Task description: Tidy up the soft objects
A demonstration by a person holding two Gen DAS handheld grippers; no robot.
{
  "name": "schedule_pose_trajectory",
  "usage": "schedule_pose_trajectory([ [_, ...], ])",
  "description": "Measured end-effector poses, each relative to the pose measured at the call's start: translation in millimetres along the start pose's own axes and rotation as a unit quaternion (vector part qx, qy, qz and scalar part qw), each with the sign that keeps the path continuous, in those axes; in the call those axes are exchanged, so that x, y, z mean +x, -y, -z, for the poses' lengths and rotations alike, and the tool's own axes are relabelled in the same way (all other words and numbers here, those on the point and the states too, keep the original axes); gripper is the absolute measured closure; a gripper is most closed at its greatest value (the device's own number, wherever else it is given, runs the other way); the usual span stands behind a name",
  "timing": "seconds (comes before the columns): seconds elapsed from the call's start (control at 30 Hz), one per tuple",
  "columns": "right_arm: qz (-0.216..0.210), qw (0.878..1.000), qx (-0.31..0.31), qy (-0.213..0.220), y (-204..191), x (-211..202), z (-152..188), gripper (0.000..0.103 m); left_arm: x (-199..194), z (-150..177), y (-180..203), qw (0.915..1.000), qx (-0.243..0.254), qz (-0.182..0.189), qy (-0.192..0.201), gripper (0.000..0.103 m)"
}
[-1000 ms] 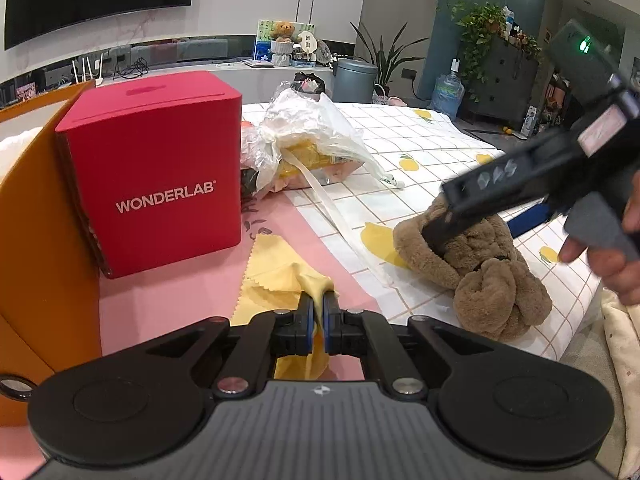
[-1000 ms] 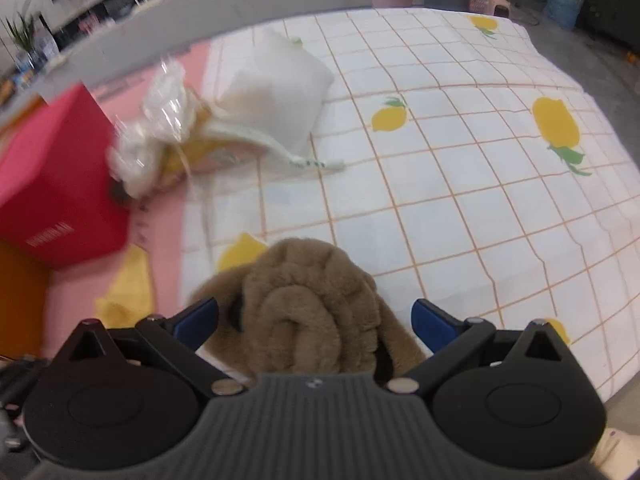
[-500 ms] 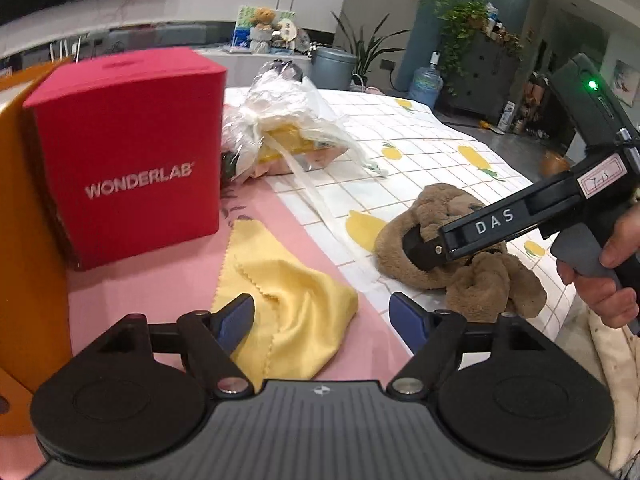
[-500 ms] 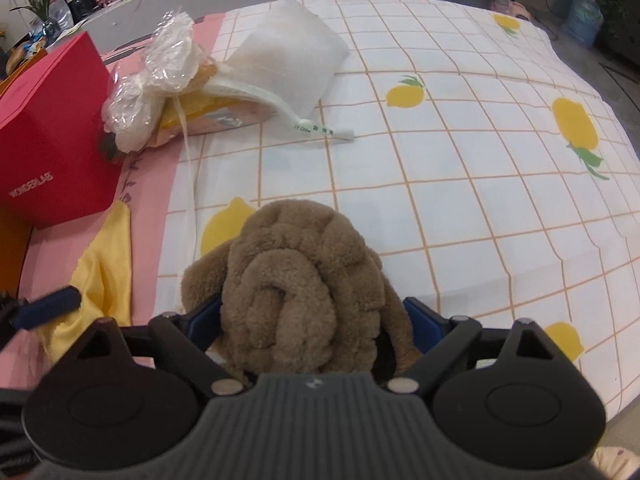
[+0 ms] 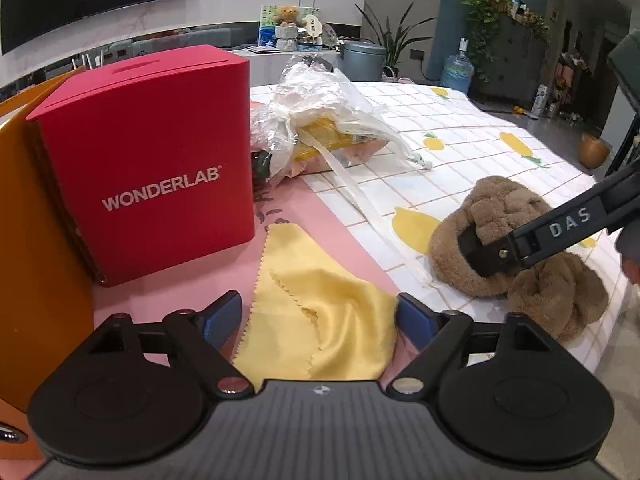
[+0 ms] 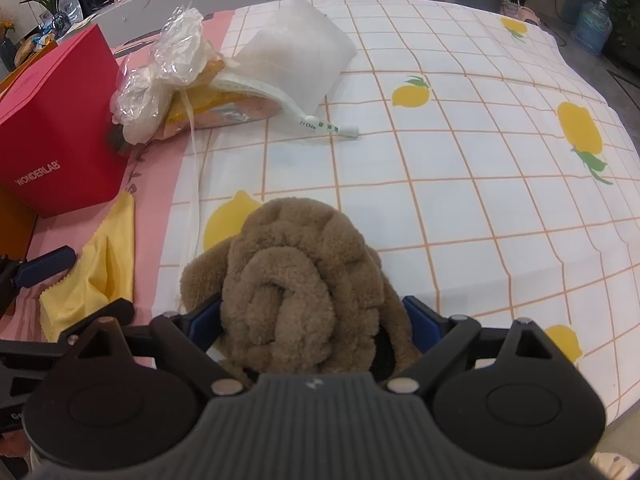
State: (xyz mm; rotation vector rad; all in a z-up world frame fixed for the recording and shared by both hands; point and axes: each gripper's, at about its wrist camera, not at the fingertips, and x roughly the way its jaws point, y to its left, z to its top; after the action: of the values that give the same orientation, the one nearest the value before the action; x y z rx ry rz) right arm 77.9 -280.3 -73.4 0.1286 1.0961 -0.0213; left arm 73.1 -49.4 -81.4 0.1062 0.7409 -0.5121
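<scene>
A yellow cloth (image 5: 320, 320) lies crumpled on the pink mat, between the blue pads of my open left gripper (image 5: 318, 316); it also shows in the right wrist view (image 6: 96, 280). A brown fluffy knotted textile (image 6: 296, 288) lies on the lemon-print tablecloth. My right gripper (image 6: 316, 320) straddles it, jaws partly closed with the blue pads against its sides. In the left wrist view the right gripper's finger (image 5: 500, 248) presses into the brown textile (image 5: 480, 232).
A red WONDERLAB box (image 5: 148, 168) stands on the pink mat beside an orange panel (image 5: 28, 240). A clear plastic bag with packets (image 5: 320, 120) and a white pouch (image 6: 296, 52) lie behind. The table edge (image 6: 600, 380) is near right.
My left gripper let go of the yellow cloth and opened wide; the cloth now lies spread on the mat. My right gripper narrowed around the brown textile.
</scene>
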Motion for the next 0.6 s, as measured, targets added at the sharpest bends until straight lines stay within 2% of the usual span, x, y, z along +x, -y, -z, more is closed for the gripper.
schedule_pose_trajectory([
  [0.03,-0.001,1.000,0.001,0.000,0.3,-0.2,0.1,0.013,-1.1,-0.4,-0.2,1.0000,-0.003,0.002,0.001,0.018],
  [0.07,0.000,1.000,0.000,0.001,-0.2,-0.3,0.2,0.014,-2.9,-0.3,-1.8,0.9999,-0.007,0.007,0.005,0.038],
  [0.1,0.001,1.000,-0.001,0.003,-0.9,-1.2,0.5,0.018,-5.5,-0.3,-3.0,0.9998,-0.015,0.006,0.009,0.062],
  [0.13,0.000,1.000,-0.003,0.004,-2.4,-2.3,0.6,0.020,-6.1,0.2,-4.2,0.9996,-0.025,-0.009,0.012,0.073],
  [0.17,-0.001,1.000,-0.007,0.004,-4.2,-3.5,0.7,0.025,-5.9,0.0,-5.4,0.9992,-0.031,-0.023,0.013,0.093],
  [0.2,-0.003,1.000,-0.010,0.003,-5.8,-4.5,0.8,0.029,-5.9,0.2,-8.1,0.9987,-0.038,-0.031,0.014,0.096],
  [0.3,-0.004,1.000,-0.009,0.004,-6.7,-5.5,1.6,0.032,-7.9,-0.9,-18.0,0.9980,-0.063,-0.010,0.008,0.098],
  [0.37,-0.006,1.000,-0.010,0.004,-7.1,-6.5,1.8,0.034,-10.4,-0.4,-19.9,0.9975,-0.069,-0.011,0.009,0.099],
  [0.6,-0.016,1.000,-0.008,0.003,-7.8,-9.7,2.0,0.042,-28.9,-6.1,-11.2,0.9980,-0.055,-0.007,0.031,0.099],
])
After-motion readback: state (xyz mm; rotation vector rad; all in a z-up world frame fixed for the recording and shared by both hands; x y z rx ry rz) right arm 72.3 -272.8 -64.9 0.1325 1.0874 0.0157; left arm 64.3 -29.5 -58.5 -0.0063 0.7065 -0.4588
